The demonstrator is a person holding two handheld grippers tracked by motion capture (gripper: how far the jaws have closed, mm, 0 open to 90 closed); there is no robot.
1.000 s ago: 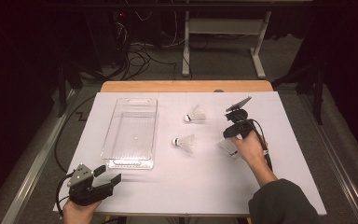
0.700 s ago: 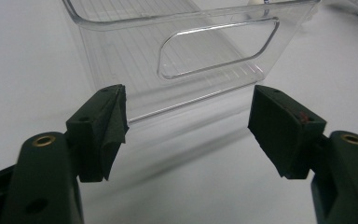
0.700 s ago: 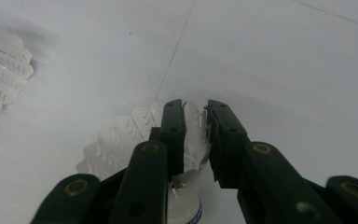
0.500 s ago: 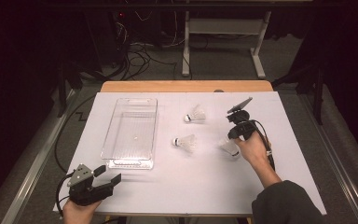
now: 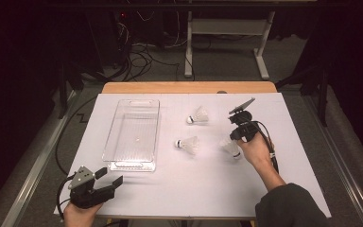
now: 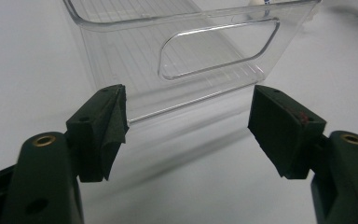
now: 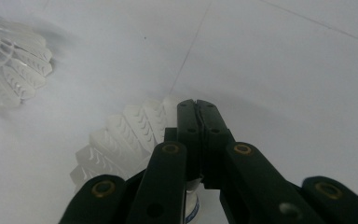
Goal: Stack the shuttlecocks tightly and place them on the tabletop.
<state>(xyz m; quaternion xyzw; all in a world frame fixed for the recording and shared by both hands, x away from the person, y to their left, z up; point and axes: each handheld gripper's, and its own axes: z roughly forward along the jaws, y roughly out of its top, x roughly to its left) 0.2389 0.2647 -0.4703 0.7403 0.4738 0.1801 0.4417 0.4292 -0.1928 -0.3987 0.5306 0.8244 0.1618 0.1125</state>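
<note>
On the table [image 5: 208, 189]: three shuttlecocks [image 5: 189, 143], one clear tray [image 5: 133, 130], two grippers [image 5: 103, 185].

Your right gripper [image 7: 196, 108] is matt black plastic with brass-looking rivets; the shuttlecock [image 7: 121, 140] pinched in it has white feathery, ribbed vanes; ahead of your left gripper [image 6: 186, 126] sits a glossy clear plastic bin [image 6: 223, 51] on a smooth matt white tabletop [image 5: 208, 184]

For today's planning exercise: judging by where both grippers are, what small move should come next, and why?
Probably lift the right gripper and carry it toward the clear bin: its jaws look shut on the nearest shuttlecock, which lies on the white table, while the bin holds none yet.
</note>
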